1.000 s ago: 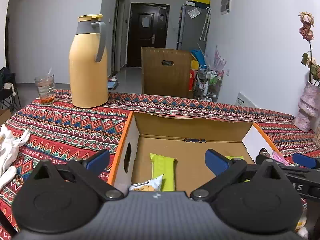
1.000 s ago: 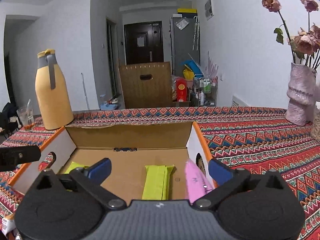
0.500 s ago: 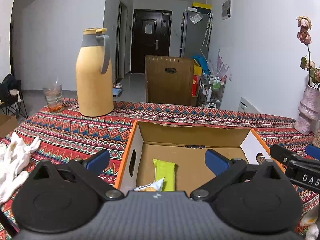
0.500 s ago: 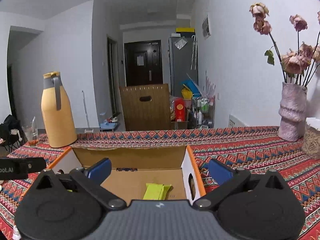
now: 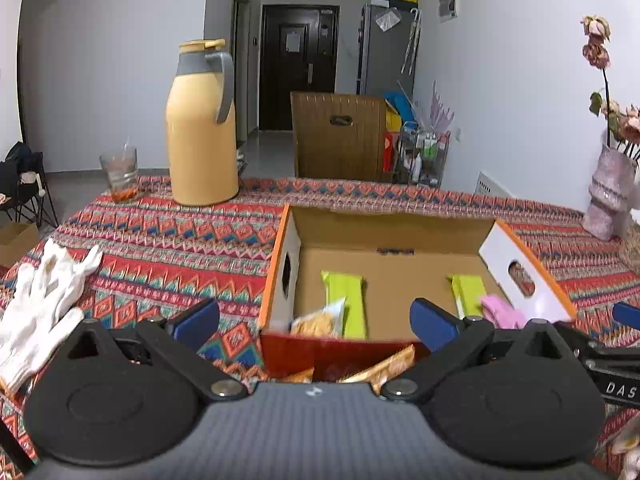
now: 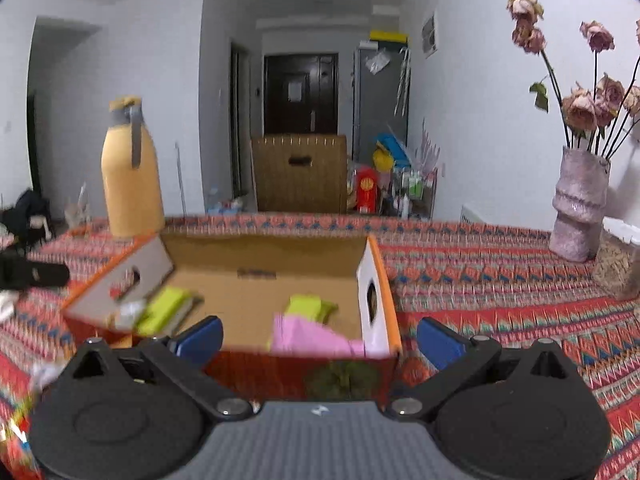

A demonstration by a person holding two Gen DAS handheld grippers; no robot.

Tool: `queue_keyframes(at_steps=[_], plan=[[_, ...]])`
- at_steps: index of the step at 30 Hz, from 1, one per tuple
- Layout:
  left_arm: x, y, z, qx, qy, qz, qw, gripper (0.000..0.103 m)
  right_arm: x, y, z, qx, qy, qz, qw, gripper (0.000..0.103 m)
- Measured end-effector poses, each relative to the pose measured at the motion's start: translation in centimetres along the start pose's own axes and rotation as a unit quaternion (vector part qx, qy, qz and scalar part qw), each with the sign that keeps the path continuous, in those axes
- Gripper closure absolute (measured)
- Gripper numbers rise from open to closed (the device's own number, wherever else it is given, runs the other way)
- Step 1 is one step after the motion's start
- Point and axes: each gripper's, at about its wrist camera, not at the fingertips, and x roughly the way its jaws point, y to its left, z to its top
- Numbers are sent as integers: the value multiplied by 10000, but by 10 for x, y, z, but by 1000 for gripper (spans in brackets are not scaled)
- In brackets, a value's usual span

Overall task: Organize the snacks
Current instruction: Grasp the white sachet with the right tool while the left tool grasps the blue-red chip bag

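A table under a red zigzag-patterned cloth (image 5: 168, 240) fills a white-walled room with a dark door (image 5: 298, 66) behind. On it stand a yellow thermos jug (image 5: 202, 128), a glass (image 5: 119, 174), white gloves (image 5: 40, 304) and a pink vase (image 6: 578, 206).

The open cardboard box (image 5: 384, 232) holds green bars (image 5: 346, 300) and a pink packet (image 6: 308, 336), blurred in the right view. Orange wrappers (image 5: 384, 366) are half hidden before it.

The other tool reads "DAS" (image 5: 620, 390), cut off.

The left gripper (image 5: 316, 320) and right gripper (image 6: 320, 336) gape wide, empty.
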Motion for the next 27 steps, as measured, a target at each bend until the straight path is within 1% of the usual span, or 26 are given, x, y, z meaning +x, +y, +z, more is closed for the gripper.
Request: queue_keyframes(at_steps=[4, 5, 7, 9, 13, 16, 19, 20, 22, 27], plan=[[-6, 6, -15, 55, 131, 0, 9999, 0, -7, -2, -17, 65, 203, 59, 9998, 0], [-7, 7, -18, 58, 160, -2, 9999, 0, -7, -2, -20, 84, 255, 81, 9996, 2], [-10, 11, -26, 64, 217, -9, 9997, 0, -8, -2, -26, 114, 356, 129, 9992, 8], [-14, 15, -34, 62, 265, -12, 9996, 0, -7, 0, -30, 134, 493, 204, 9985, 17], [-21, 24, -48, 9, 380, -59, 9993, 0, -2, 0, -35, 292, 655, 354, 9968, 25], [-24, 29, -54, -7, 427, -18, 9991, 0, 4, 0, -34, 411, 756, 444, 9953, 32], [-27, 32, -57, -49, 464, 12, 9989, 0, 13, 0, -35, 522, 948, 544, 9926, 46], [-28, 32, -58, -58, 474, 15, 9989, 0, 14, 0, -36, 564, 962, 577, 9921, 51], [-30, 33, -60, -61, 500, 12, 9987, 0, 13, -1, -37, 580, 942, 571, 9922, 56], [-31, 33, -66, -44, 635, -8, 9980, 0, -3, 2, -41, 482, 732, 578, 9945, 61]])
